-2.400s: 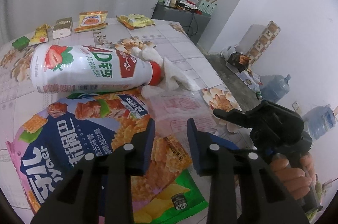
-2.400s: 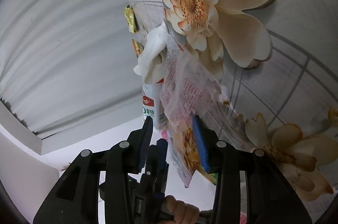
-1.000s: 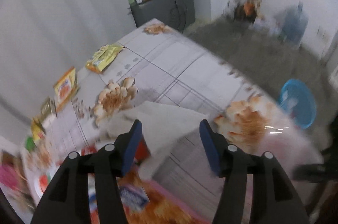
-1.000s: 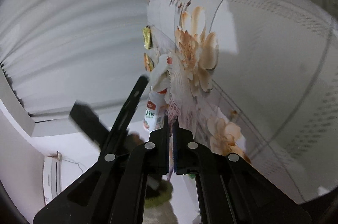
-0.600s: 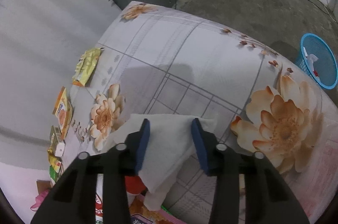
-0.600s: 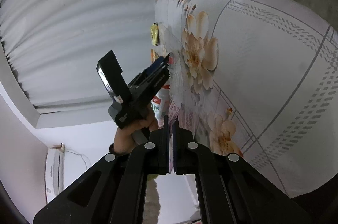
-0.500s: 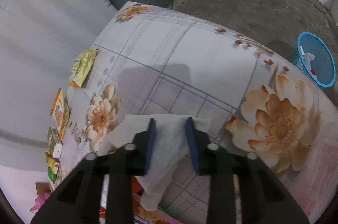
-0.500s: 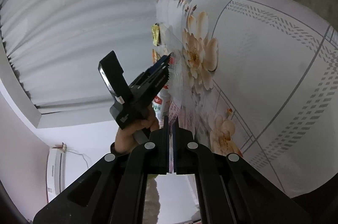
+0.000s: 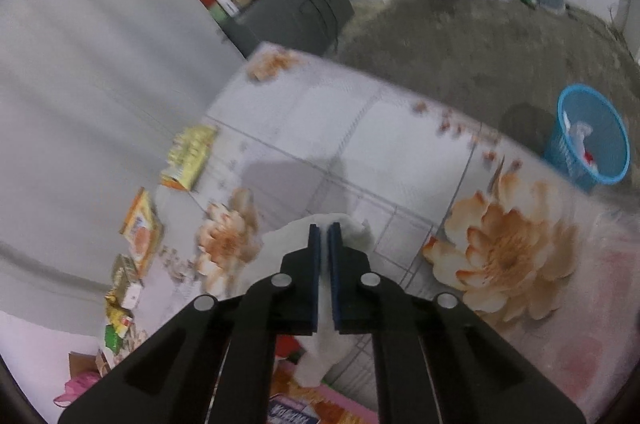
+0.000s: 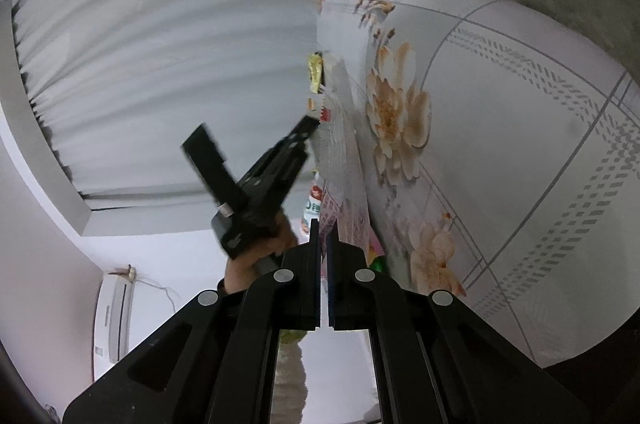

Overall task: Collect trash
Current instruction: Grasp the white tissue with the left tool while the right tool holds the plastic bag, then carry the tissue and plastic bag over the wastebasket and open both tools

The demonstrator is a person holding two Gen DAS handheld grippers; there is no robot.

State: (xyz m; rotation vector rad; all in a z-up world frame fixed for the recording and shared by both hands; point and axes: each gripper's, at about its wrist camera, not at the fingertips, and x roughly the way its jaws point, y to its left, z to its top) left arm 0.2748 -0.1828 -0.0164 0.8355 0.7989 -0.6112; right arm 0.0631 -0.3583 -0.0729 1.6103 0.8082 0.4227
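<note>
My left gripper is shut on a crumpled white tissue that lies on the flowered tablecloth. My right gripper is shut on the edge of a thin clear plastic bag with red print; the bag also shows at the right edge of the left wrist view. The left gripper also shows in the right wrist view, to the left of the bag. A white drink bottle lies behind the bag, mostly hidden.
A blue trash basket stands on the floor beyond the table's right edge. Snack packets lie along the far left of the table: a yellow one, an orange one. A colourful snack bag lies below my left gripper. A dark cabinet stands behind.
My left gripper has closed on the white tissue. My right gripper stays shut on the plastic bag.
</note>
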